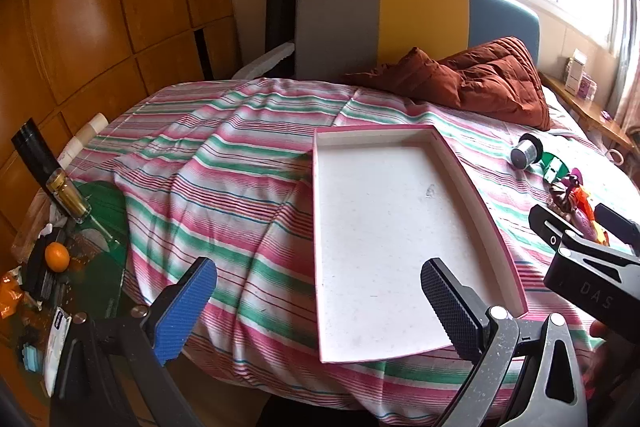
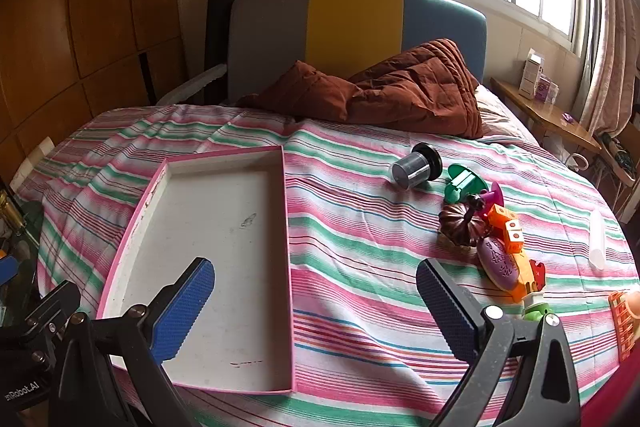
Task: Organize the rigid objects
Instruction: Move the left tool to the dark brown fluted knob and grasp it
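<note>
A shallow white tray with a pink rim (image 1: 448,155) (image 2: 286,227) lies empty on the striped bedsheet. To its right lies a cluster of small rigid objects: a grey-and-black cylinder (image 2: 416,167) (image 1: 526,151), a green plastic piece (image 2: 464,185), a brown pumpkin-shaped item (image 2: 460,225), an orange block toy (image 2: 508,227) and a purple oval piece (image 2: 500,261). My left gripper (image 1: 320,311) is open and empty over the tray's near left part. My right gripper (image 2: 316,311) is open and empty over the sheet between the tray and the cluster.
A brown quilt (image 2: 400,91) is bunched at the headboard. A cluttered side table with an orange (image 1: 57,256) and a bottle (image 1: 68,195) stands left of the bed. A wooden shelf (image 2: 548,107) runs under the window. A white tube (image 2: 597,239) lies at the far right.
</note>
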Action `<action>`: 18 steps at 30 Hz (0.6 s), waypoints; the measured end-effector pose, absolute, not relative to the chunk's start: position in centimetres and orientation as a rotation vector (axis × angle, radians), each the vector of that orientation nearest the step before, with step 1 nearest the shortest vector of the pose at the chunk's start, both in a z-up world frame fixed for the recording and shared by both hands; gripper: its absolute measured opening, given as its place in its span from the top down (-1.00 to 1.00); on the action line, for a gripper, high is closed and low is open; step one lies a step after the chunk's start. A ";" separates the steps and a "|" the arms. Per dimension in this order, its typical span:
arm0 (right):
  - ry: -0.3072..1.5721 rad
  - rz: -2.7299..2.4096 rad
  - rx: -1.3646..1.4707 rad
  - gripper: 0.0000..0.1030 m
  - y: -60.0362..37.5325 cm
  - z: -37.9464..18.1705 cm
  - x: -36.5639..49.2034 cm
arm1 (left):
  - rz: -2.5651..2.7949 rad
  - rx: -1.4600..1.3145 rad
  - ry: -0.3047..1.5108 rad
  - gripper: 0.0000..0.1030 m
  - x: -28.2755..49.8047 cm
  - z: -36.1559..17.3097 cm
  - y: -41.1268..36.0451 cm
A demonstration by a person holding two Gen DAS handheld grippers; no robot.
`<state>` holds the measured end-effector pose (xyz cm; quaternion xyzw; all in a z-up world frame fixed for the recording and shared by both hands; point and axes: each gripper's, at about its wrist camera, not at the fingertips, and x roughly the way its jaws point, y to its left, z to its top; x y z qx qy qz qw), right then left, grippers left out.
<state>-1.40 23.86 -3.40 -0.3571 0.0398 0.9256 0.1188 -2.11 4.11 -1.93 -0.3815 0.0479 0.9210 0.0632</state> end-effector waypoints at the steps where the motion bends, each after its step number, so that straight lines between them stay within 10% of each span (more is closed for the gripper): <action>1: 0.119 2.703 -1.044 -1.00 24.1 -3.4 -1.4 | 2.775 -1.154 0.144 -0.99 -2.2 -2.0 4.2; 18: 0.175 2.590 -1.011 -1.00 30.7 -3.2 -0.7 | 2.651 -1.168 0.222 -0.99 -2.9 -2.6 8.4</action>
